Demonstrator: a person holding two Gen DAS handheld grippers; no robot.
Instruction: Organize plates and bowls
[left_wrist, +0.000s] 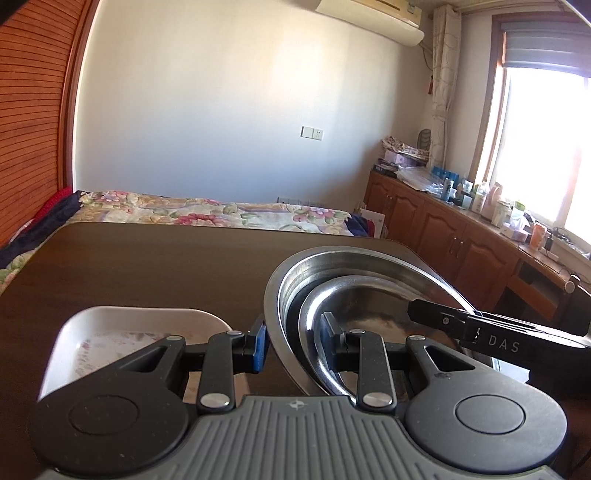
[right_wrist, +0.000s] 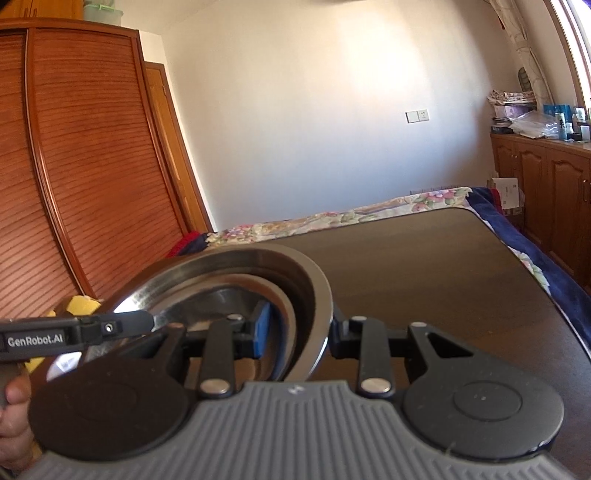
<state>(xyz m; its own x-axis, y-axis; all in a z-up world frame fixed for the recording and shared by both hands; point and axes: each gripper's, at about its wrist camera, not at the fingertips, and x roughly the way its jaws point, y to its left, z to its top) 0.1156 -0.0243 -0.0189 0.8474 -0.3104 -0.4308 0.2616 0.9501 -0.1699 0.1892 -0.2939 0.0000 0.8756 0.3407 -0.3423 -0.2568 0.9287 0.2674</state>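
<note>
Left gripper (left_wrist: 293, 341) sat partly open, its blue pads straddling the near rim of the large round steel bowl (left_wrist: 369, 264); contact could not be confirmed. A smaller steel bowl (left_wrist: 369, 291) nested inside. Right gripper (right_wrist: 295, 332) likewise straddled the opposite rim of the large bowl, jaws partly open. White square ceramic dish (left_wrist: 122, 325) lay just left, on the dark wooden table (left_wrist: 147, 266).

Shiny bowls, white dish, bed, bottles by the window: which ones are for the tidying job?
For the job: large steel bowl, smaller steel bowl inside it, white square dish.
Just lying about: flowery bedspread, bottles on the wooden cabinets.
</note>
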